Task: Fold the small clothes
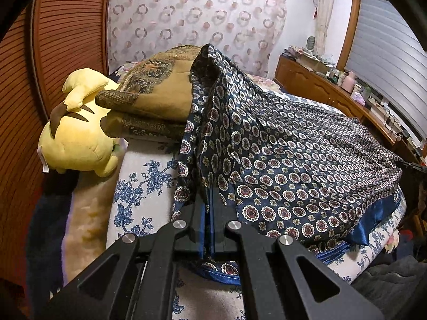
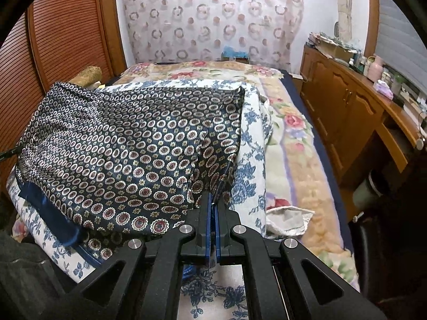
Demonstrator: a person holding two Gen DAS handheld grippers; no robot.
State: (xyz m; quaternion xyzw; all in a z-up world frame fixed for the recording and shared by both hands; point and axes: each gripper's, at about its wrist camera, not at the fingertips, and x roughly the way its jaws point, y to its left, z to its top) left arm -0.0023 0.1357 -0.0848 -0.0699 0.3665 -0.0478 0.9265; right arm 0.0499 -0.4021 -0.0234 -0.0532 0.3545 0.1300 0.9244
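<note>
My left jaws [image 1: 209, 194] are pinched fully together on the navy patterned cloth [image 1: 293, 165], and my right jaws [image 2: 213, 200] are closed just as tight on the same cloth [image 2: 128, 144] at its other near corner. Between the two grips the fabric hangs in a loose spread above the bed, its medallion print facing up and a plain glossy blue hem [image 1: 373, 221] running along the lower edge. On the left side the cloth rises into a peaked fold [image 1: 210, 53] that stands higher than the rest; on the right it lies flatter and reaches back to a straight far edge [image 2: 186, 86].

Under the cloth is a white cover with blue flowers [image 1: 141, 186], spread over the bed. Beside it, toward the right, lies a floral blanket with pink roses [image 2: 291, 138], and a small pale cloth [image 2: 288, 217] sits crumpled on that blanket near my right jaws. To the left of the raised fold a tan patterned cushion [image 1: 154, 98] rests on a yellow plush toy [image 1: 80, 133], both near the slatted wooden door [image 1: 66, 40]. A wooden cabinet [image 2: 347, 112] cluttered with bottles runs along the right wall under the window blind [image 1: 387, 40]. A curtain with ring patterns [image 2: 213, 21] hangs behind the bed.
</note>
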